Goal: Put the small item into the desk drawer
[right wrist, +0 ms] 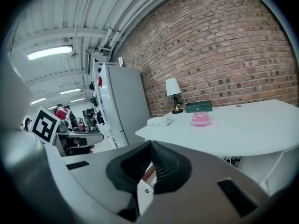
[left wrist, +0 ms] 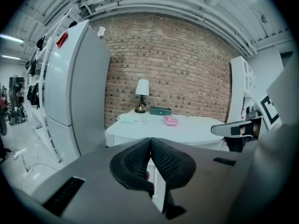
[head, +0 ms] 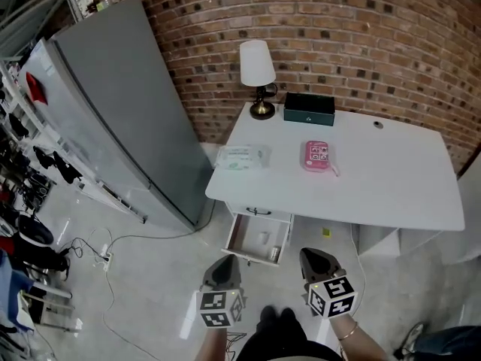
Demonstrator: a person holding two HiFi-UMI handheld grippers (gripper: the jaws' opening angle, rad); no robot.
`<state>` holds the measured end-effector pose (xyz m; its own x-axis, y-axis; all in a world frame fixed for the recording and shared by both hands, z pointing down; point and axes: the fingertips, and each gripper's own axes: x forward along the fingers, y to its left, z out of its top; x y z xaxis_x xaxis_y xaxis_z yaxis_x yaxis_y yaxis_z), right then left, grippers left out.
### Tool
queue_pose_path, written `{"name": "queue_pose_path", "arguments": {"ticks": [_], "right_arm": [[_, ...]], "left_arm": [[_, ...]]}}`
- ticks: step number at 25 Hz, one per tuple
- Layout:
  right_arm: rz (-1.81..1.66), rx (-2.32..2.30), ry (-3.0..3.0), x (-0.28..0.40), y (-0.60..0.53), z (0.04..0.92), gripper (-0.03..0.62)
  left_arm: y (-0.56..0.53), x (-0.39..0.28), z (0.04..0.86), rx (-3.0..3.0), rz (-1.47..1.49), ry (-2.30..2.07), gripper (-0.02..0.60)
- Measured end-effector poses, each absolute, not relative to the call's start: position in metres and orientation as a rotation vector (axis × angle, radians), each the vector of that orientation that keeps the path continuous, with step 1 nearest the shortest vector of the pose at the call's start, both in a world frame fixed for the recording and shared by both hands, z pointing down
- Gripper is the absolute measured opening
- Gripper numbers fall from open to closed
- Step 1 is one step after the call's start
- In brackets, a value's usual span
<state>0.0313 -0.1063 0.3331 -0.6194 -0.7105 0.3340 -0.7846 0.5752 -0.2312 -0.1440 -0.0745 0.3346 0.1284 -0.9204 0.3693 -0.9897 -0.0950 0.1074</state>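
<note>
A small pink case (head: 318, 156) lies flat in the middle of the white desk (head: 391, 186); it also shows far off as the pink case (left wrist: 170, 120) and the pink case (right wrist: 200, 119). Under the desk's left front, the drawer (head: 259, 239) is pulled out and looks empty. My left gripper (head: 223, 265) and my right gripper (head: 316, 260) hover side by side over the floor in front of the desk, well short of it. The left gripper (left wrist: 150, 141) has its pads pressed together with nothing between them. The right gripper (right wrist: 150, 146) is shut and empty as well.
A pack of tissues (head: 242, 157) lies at the desk's left end. A white lamp (head: 257, 66) and a dark green box (head: 309, 108) stand at the back by the brick wall. A tall grey fridge (head: 120, 111) stands left of the desk. Cables (head: 105, 258) trail on the floor.
</note>
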Motion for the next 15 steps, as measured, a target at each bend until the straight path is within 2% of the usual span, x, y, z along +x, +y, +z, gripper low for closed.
{"name": "queue_pose_path", "arguments": {"ticks": [15], "right_arm": [[0.469,1.257,-2.660,0.056,-0.092,0.304,0.006]], "left_arm": [[-0.060,-0.114,0.305,2.133,0.286,-1.888,0.021]]}}
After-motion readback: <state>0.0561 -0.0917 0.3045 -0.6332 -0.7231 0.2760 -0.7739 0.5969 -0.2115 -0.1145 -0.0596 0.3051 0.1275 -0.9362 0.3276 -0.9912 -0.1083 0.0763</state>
